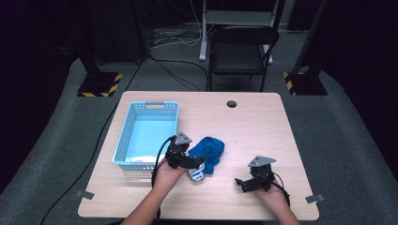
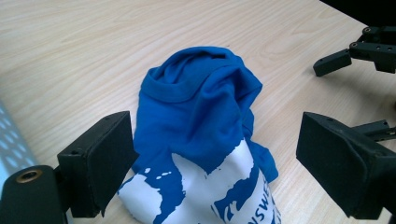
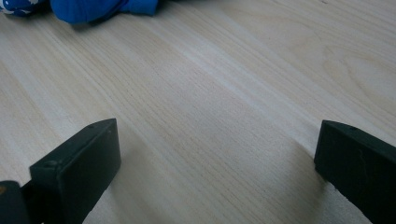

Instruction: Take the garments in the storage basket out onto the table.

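Pale wood table (image 1: pixel 253 122) on grey carpet, a black chair (image 1: pixel 241 51) behind it. At left, a light-blue basket (image 1: pixel 123 140). Just right of it, the left gripper (image 1: pixel 201 164), jaws wide apart around the near end of a crumpled blue shirt (image 2: pixel 201 107) with white print, near table centre. At right, the right gripper (image 1: pixel 240 183), jaws apart over bare wood, well apart from the shirt.

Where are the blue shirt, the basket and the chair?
Shirt (image 2: pixel 201 98): left gripper view, on its bunched blue middle.
Basket (image 1: pixel 123 136): high view, on its left wall.
Chair (image 1: pixel 237 58): high view, on its seat.
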The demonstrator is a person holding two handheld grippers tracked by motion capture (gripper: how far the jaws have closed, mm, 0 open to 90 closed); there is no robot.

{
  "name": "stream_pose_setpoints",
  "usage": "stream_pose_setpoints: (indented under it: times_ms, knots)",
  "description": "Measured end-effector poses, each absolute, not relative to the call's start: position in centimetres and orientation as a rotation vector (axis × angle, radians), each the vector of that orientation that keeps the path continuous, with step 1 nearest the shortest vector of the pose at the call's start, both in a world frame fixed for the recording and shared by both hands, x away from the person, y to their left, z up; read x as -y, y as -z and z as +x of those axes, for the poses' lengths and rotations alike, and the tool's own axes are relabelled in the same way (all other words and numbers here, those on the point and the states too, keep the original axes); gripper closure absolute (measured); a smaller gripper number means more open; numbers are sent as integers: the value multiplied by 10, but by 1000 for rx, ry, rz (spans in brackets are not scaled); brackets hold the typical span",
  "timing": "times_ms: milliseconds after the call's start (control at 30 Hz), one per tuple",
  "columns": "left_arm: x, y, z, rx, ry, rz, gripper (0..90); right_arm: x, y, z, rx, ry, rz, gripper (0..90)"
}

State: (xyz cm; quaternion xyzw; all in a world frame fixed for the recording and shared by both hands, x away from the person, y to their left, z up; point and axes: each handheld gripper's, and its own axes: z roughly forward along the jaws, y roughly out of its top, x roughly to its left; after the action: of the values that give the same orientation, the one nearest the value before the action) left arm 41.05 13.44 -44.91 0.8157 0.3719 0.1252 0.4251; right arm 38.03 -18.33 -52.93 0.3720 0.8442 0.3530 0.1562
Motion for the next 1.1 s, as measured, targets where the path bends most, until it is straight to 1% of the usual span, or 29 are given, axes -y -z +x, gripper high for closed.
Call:
stream_pose_setpoints:
  times_ms: [300,667,1100]
  knots:
    - [-149,442,407,-940,-348,2033,104,184,529,379,-2418,-1009,1066,0]
    - [-177,434,402,-991,-388,1996,102,184,529,379,-2417,-1009,1067,0]
    - [-195,433,405,-1036,-398,1970,101,184,529,379,-2416,-1009,1068,0]
